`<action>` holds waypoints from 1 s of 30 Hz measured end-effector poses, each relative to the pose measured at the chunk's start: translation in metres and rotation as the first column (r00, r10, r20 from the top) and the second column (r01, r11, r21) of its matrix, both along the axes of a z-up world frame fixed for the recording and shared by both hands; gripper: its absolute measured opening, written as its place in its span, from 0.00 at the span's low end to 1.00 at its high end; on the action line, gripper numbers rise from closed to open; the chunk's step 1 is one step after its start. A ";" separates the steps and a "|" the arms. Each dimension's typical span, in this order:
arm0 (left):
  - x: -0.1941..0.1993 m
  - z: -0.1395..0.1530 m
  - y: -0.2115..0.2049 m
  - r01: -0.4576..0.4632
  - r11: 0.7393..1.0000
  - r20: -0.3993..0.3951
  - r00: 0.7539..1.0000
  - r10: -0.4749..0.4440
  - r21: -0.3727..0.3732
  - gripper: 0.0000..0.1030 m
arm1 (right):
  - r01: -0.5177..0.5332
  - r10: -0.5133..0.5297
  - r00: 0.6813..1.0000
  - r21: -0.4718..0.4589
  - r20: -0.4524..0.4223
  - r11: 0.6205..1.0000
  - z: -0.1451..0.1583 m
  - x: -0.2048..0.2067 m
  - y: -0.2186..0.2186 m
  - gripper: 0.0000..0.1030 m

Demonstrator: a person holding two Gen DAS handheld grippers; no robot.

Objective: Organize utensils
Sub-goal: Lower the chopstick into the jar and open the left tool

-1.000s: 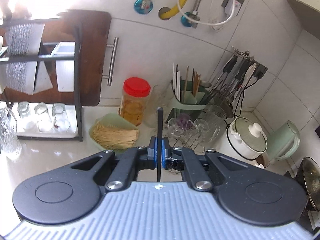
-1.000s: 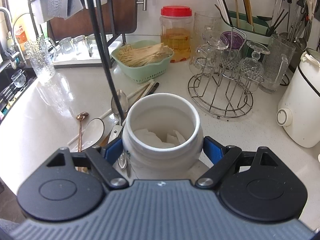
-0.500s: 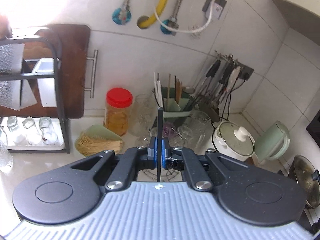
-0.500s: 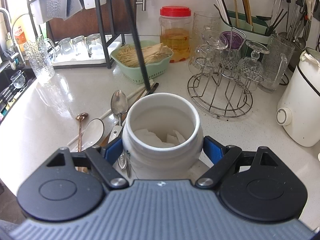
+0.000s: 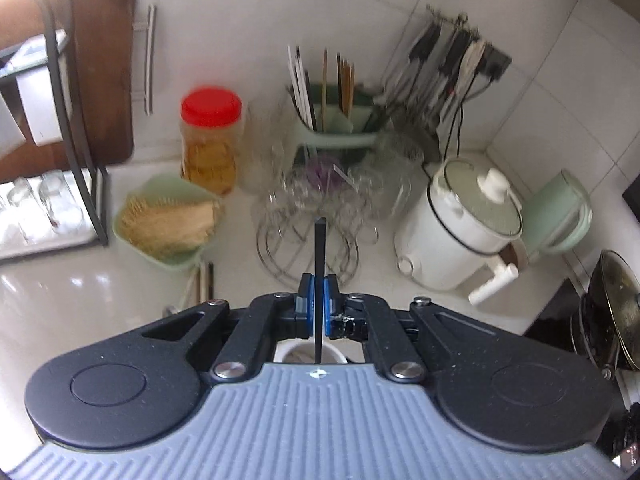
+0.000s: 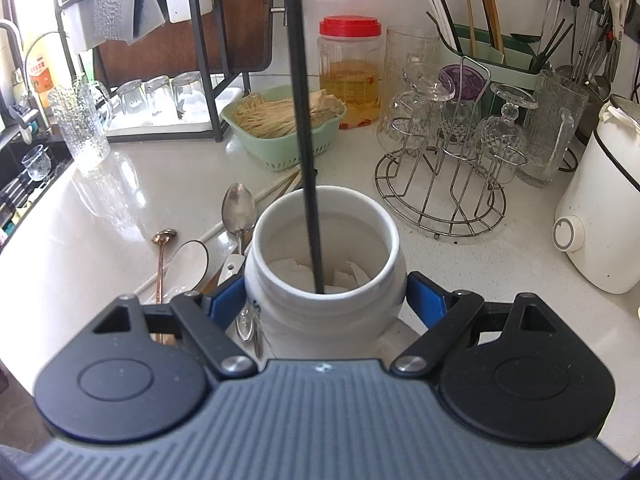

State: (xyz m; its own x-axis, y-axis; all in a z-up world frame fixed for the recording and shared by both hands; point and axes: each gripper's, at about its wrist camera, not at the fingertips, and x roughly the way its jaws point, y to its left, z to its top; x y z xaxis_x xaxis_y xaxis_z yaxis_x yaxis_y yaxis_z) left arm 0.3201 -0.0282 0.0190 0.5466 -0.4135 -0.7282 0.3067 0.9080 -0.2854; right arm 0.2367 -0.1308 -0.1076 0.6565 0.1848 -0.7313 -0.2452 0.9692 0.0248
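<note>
- White tiled kitchen corner, with a pale glossy table [image 6: 132, 200] carrying everything.
- A thin black chopstick [image 6: 306, 160] stands nearly upright with its lower end inside the white jar [image 6: 320, 264], reaching down to the crumpled white paper at the bottom.
- The left gripper [image 5: 316, 312] has its fingers pinched narrow on the chopstick; part of the stick pokes out ahead of the blue pads and the jar mouth shows just beneath them.
- The right gripper [image 6: 324, 304] clasps the jar from both sides, its blue fingers [image 6: 226, 300] pressed on the jar's belly and steadying it on the table.
- Just left of the jar lie the utensils not yet sorted: a steel spoon [image 6: 239, 216], a white ceramic spoon [image 6: 190, 258], a small copper spoon [image 6: 162, 252] and pale chopsticks [image 6: 276, 192].
- Farther off stand a green basket of sticks [image 6: 280, 136], a red-lidded jar [image 6: 349, 72], a wire rack of glasses [image 6: 444, 168] and a white cooker [image 6: 600, 216].
- Risks, as I judge them: letting go while the stick leans could let it swing against the rim and tip out. Pushing down too hard could drive it into the jar's bottom and shift the jar in its hold. Drawing the left gripper away sideways could knock the rim or the glasses behind.
</note>
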 end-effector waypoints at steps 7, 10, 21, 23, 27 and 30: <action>0.012 -0.024 -0.009 0.033 0.999 -0.112 0.993 -0.029 0.039 0.05 | 0.001 -0.001 1.000 0.006 0.008 1.000 0.000 0.000 0.000 0.86; 0.014 -0.031 -0.011 0.032 0.998 -0.143 0.989 -0.024 0.057 0.05 | 0.001 -0.001 1.000 0.005 0.009 1.000 0.000 0.000 0.000 0.86; 0.018 -0.033 -0.005 0.003 1.000 -0.172 0.985 -0.002 0.009 0.06 | -0.005 0.005 1.000 0.003 0.011 1.000 -0.001 0.000 0.000 0.86; 0.017 -0.031 -0.001 -0.008 1.000 -0.168 0.986 0.008 0.000 0.08 | -0.008 0.008 1.000 0.003 0.012 1.000 -0.001 0.000 0.000 0.86; 0.007 -0.024 0.012 -0.048 0.999 -0.136 0.990 0.046 -0.010 0.34 | -0.010 0.010 1.000 0.001 0.014 1.000 -0.001 0.000 0.000 0.86; -0.004 -0.020 0.027 -0.087 0.996 -0.117 0.990 0.084 -0.026 0.36 | -0.012 0.012 1.000 -0.003 0.010 1.000 0.000 0.001 0.001 0.86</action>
